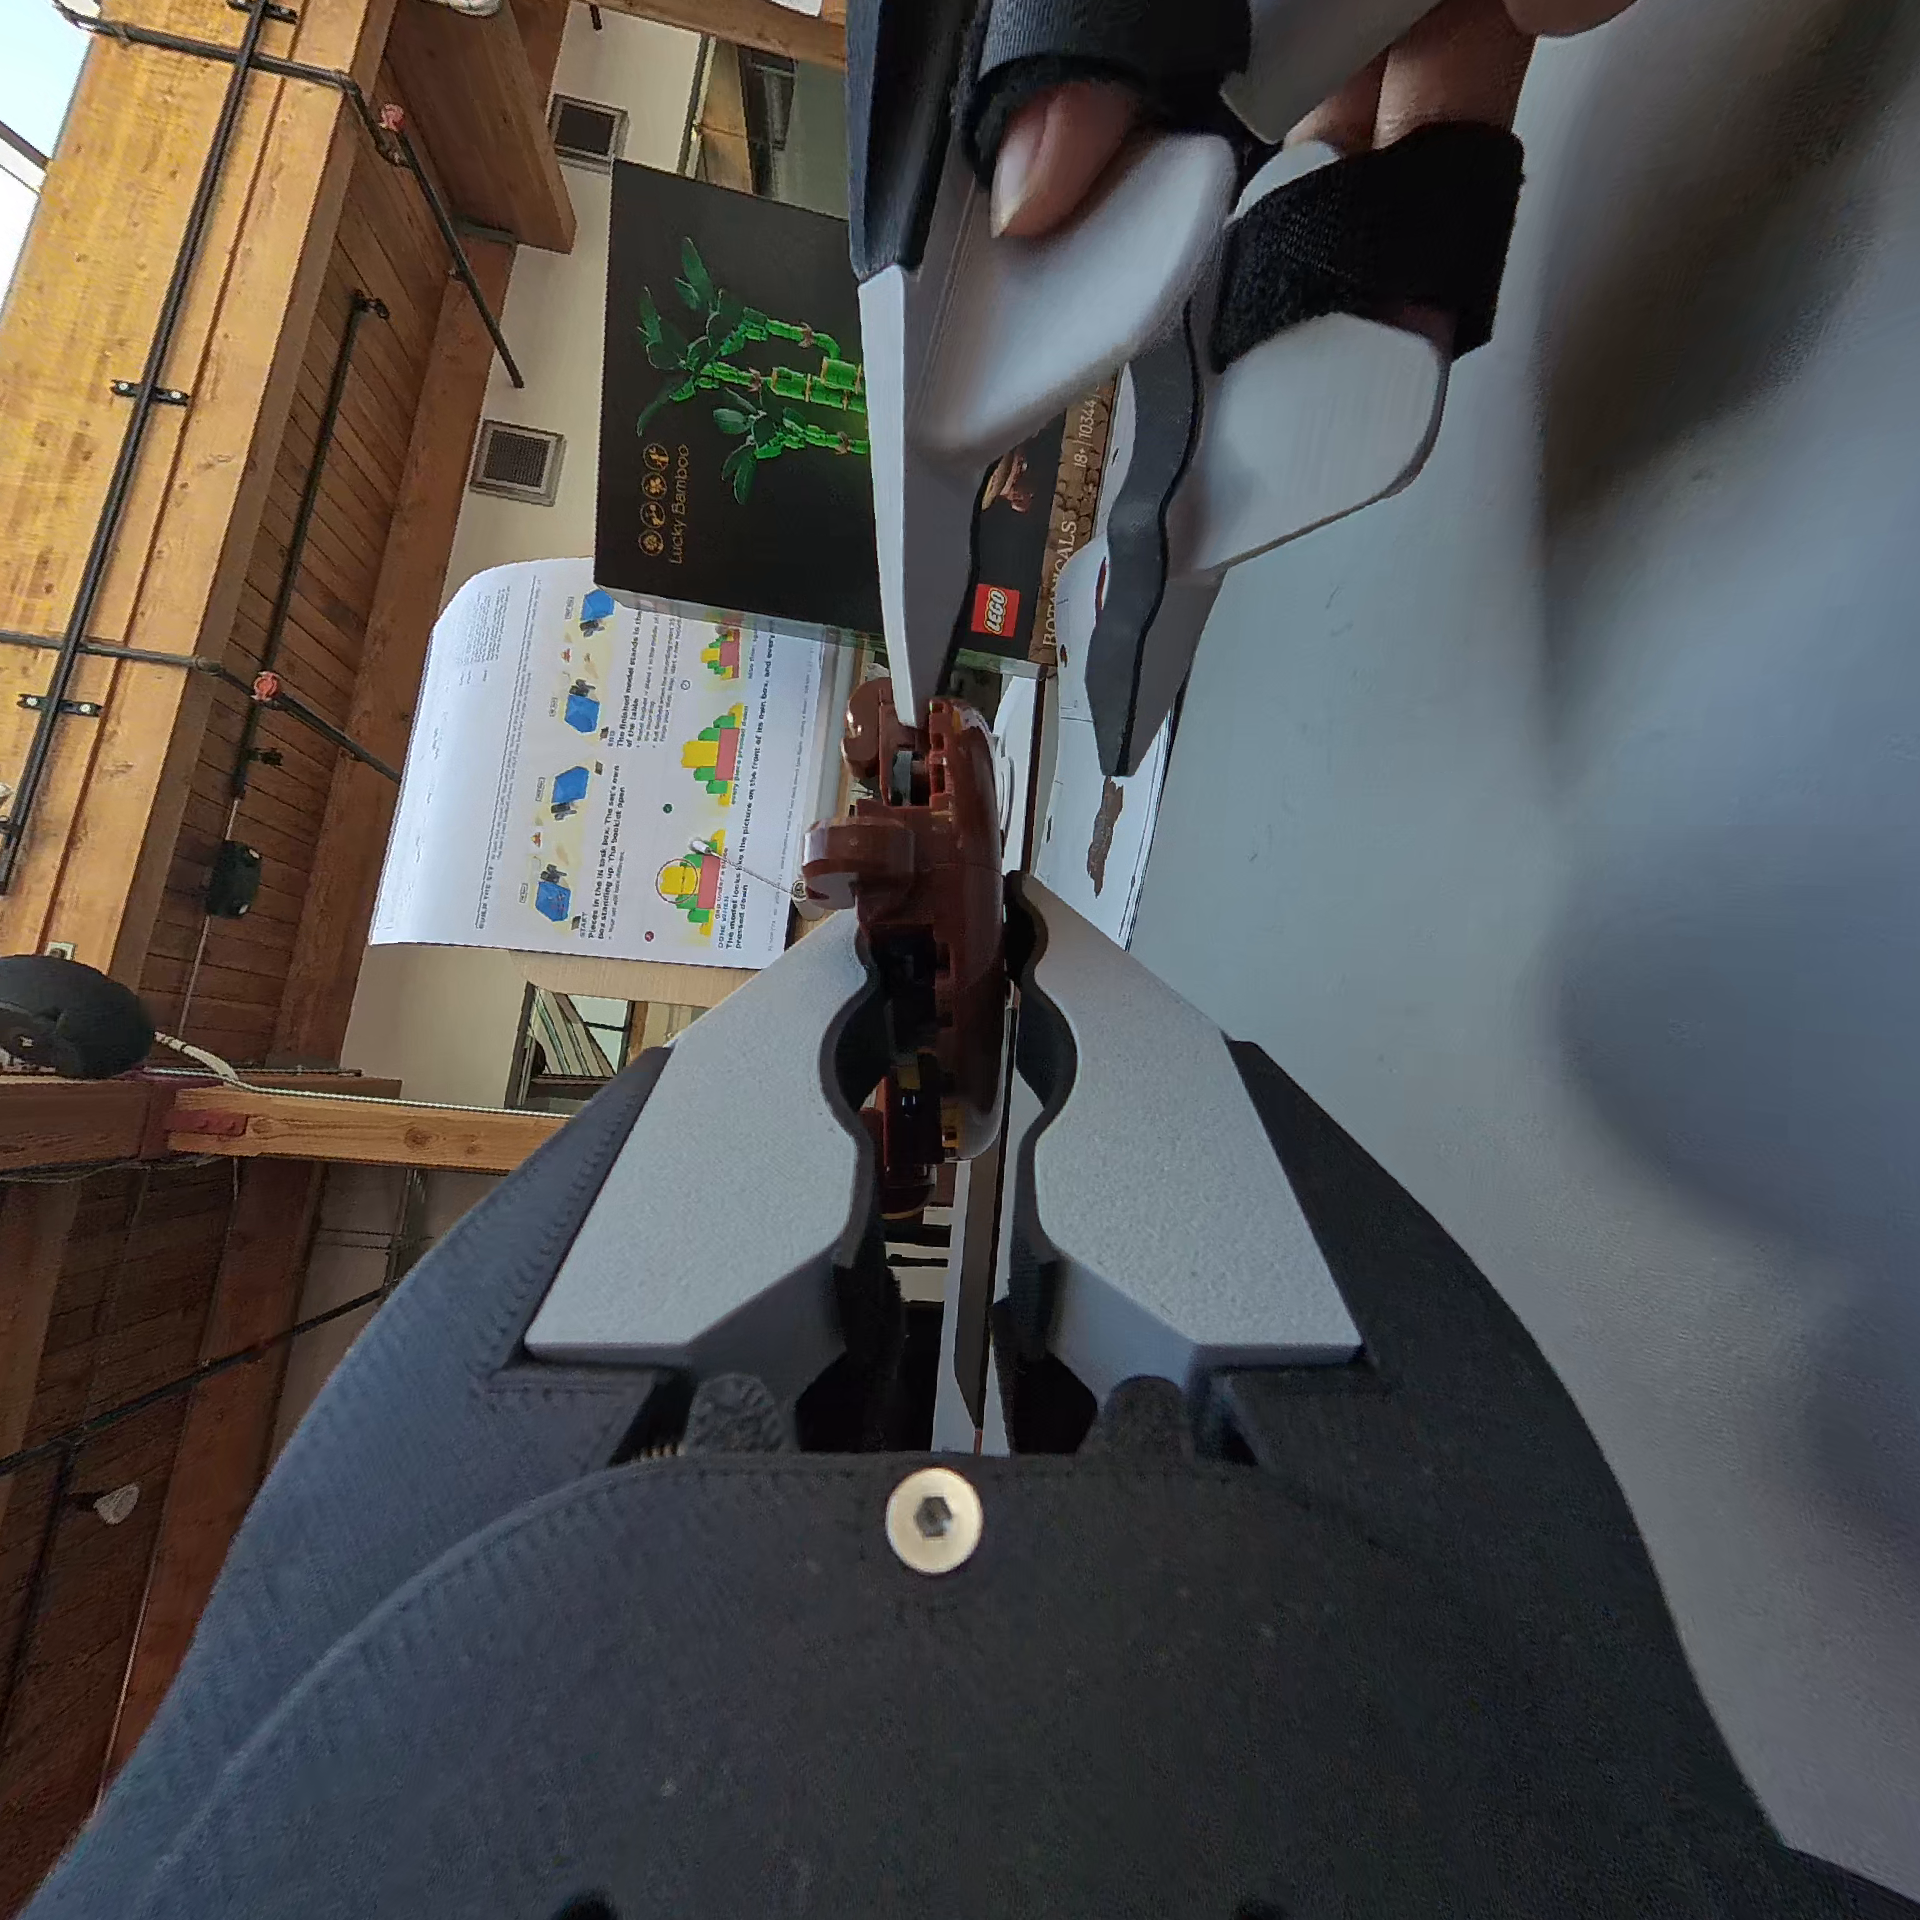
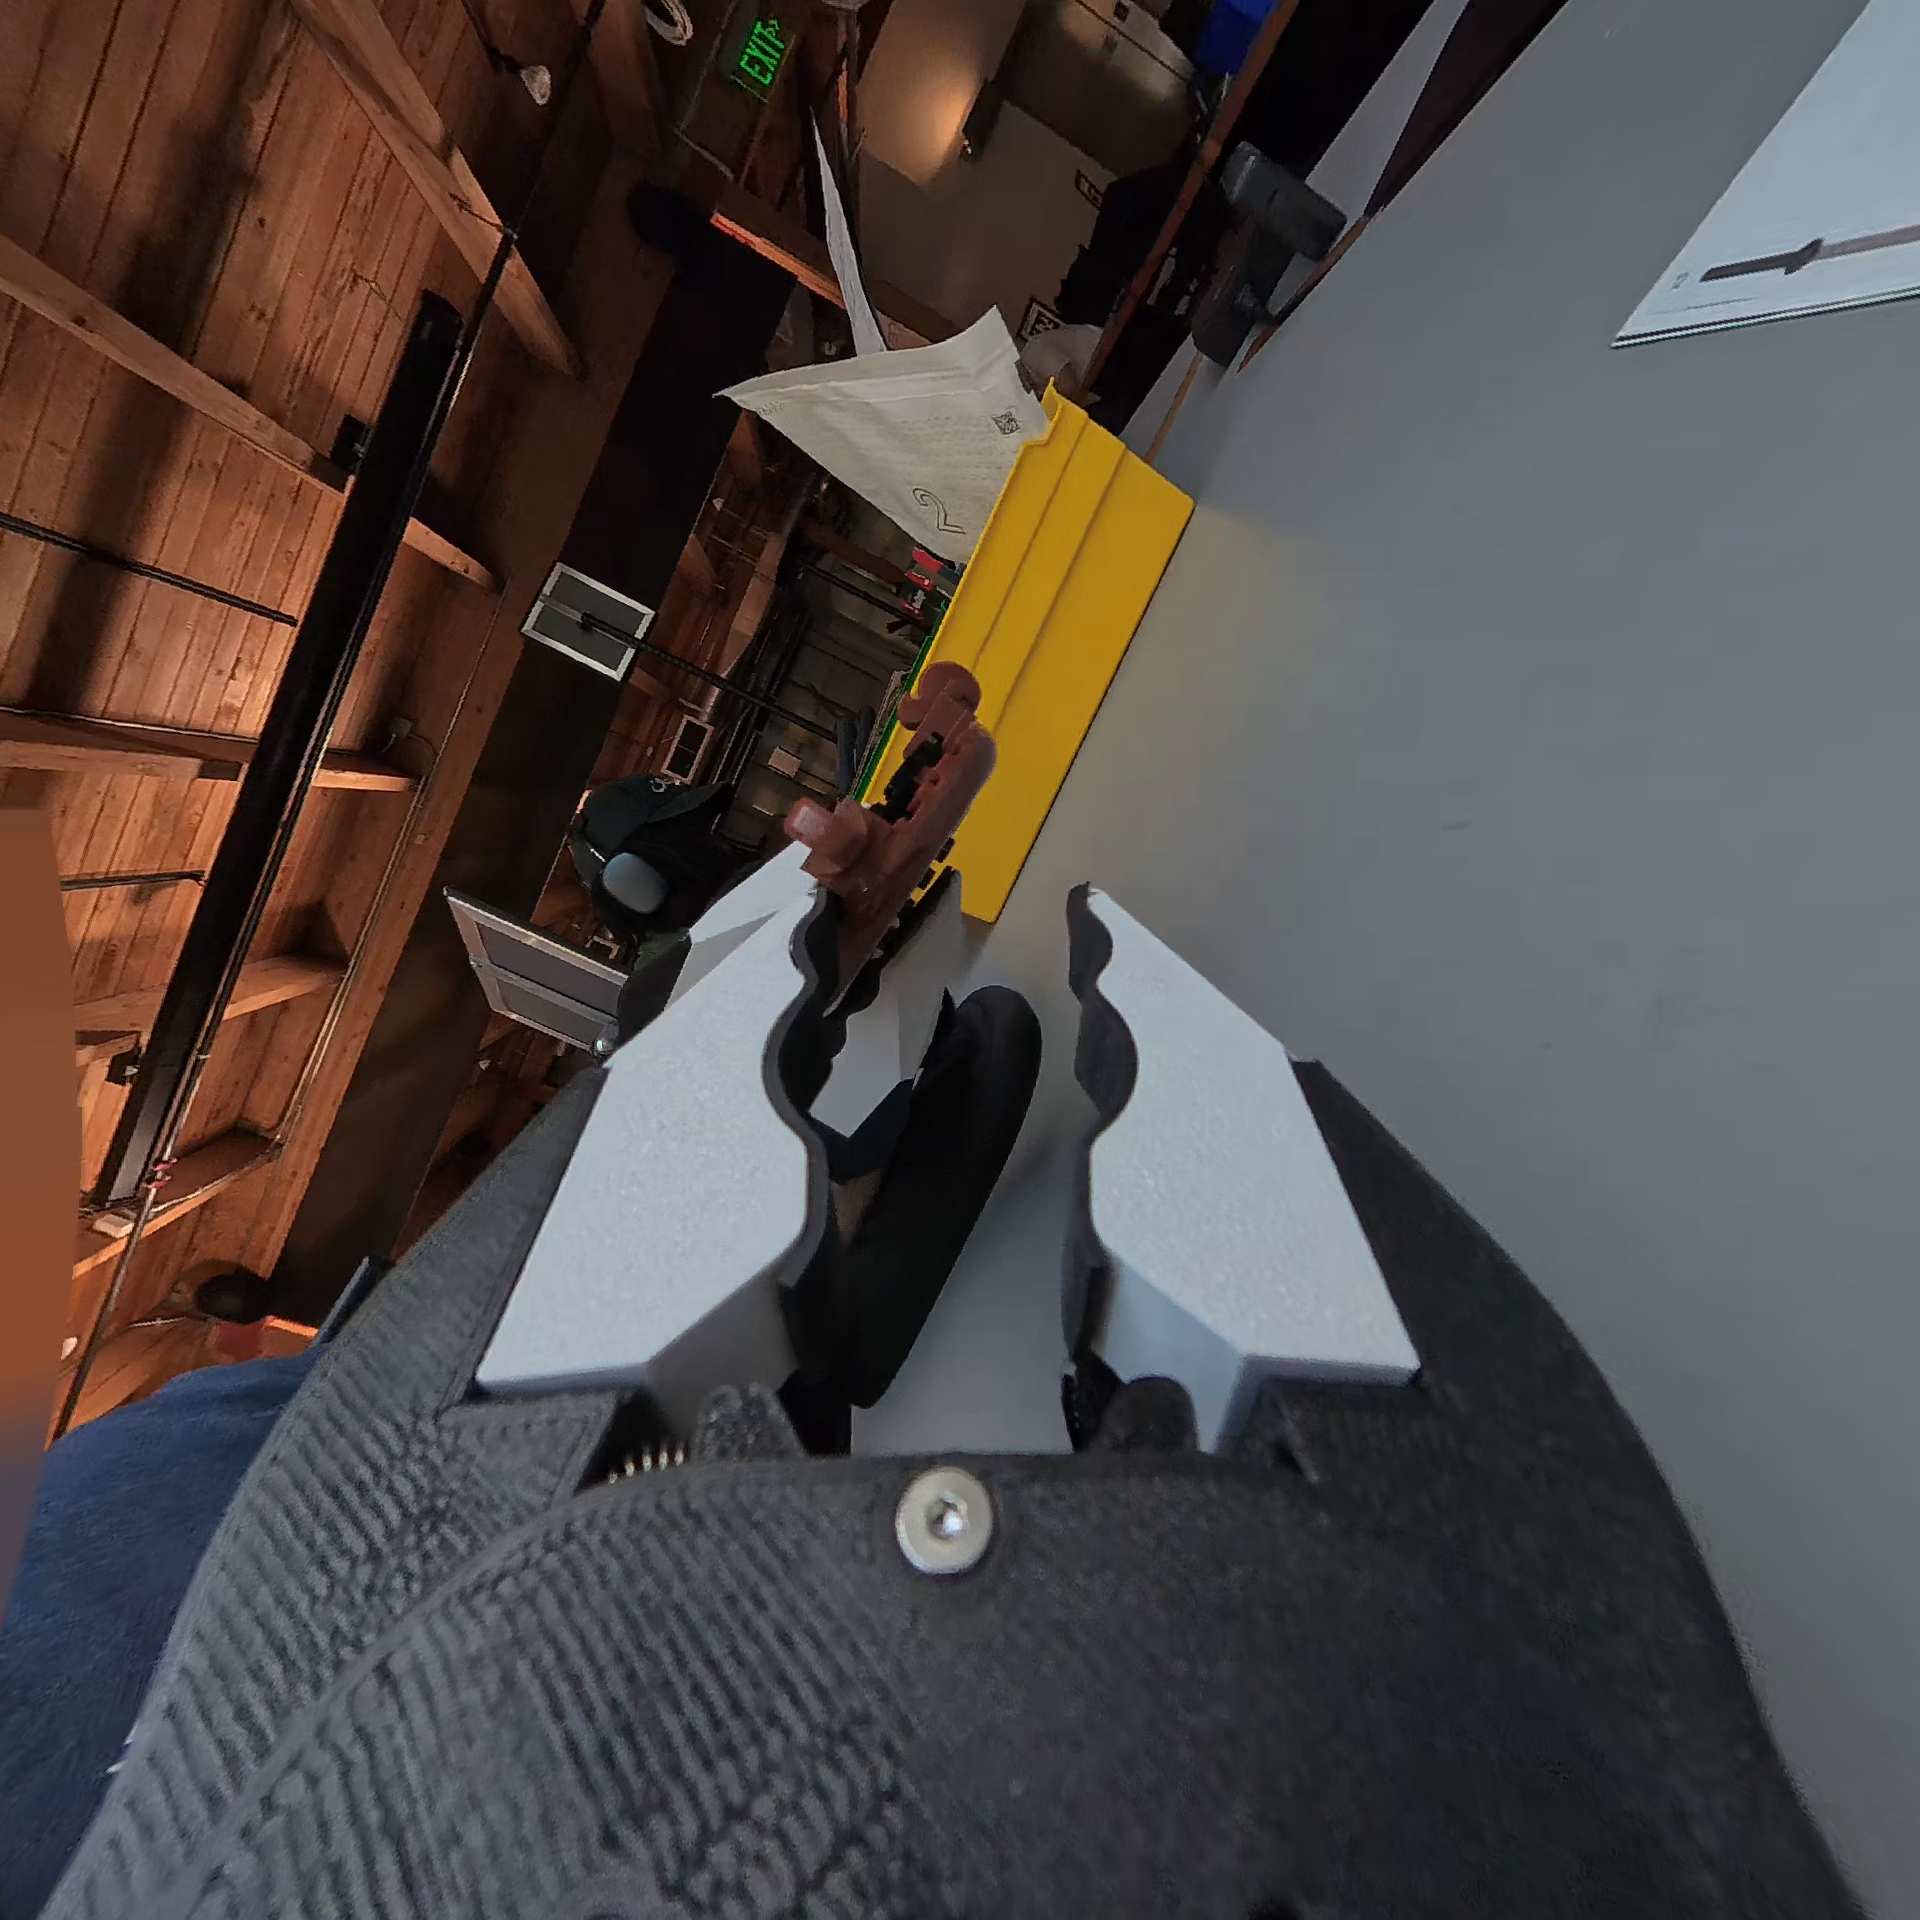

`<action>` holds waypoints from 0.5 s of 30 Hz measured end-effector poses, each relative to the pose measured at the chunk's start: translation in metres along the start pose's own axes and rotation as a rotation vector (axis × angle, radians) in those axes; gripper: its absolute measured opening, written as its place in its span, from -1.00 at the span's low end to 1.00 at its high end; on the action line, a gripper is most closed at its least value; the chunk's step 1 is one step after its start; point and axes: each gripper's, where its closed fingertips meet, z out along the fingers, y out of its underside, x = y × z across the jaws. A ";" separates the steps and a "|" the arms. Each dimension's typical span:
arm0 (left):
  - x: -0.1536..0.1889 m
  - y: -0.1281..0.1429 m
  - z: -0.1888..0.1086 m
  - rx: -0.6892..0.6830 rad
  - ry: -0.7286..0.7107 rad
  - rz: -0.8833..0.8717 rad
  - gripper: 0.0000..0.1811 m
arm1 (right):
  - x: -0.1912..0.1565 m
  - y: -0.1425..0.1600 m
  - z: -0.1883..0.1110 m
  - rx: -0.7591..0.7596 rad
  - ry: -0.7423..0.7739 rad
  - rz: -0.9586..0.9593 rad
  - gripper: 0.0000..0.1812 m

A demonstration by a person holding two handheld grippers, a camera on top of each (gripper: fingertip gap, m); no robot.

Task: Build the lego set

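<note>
Lego build [image 1: 925,883], brown, clamped in left gripper [image 1: 935,935] jaws above grey worktop [image 1: 1455,935]. Right gripper [image 2: 945,914] jaws spread, one fingertip touching build's far end. Yellow tray [image 2: 1070,644] just beyond; worktop bare rightward.

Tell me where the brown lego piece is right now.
The brown lego piece is clamped in the left gripper, off the grey table; the open right gripper touches its far end with one fingertip.
</note>
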 end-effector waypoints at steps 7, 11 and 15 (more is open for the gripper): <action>0.004 0.003 0.001 -0.018 0.012 0.034 -0.82 | -0.003 0.006 0.004 -0.023 -0.071 0.137 -0.51; 0.005 0.005 0.002 -0.027 0.014 0.052 -0.82 | 0.000 0.009 0.007 -0.033 -0.066 0.157 -0.52; 0.014 0.010 0.004 -0.059 0.058 0.082 -0.81 | -0.003 0.011 0.010 -0.043 -0.108 0.203 -0.53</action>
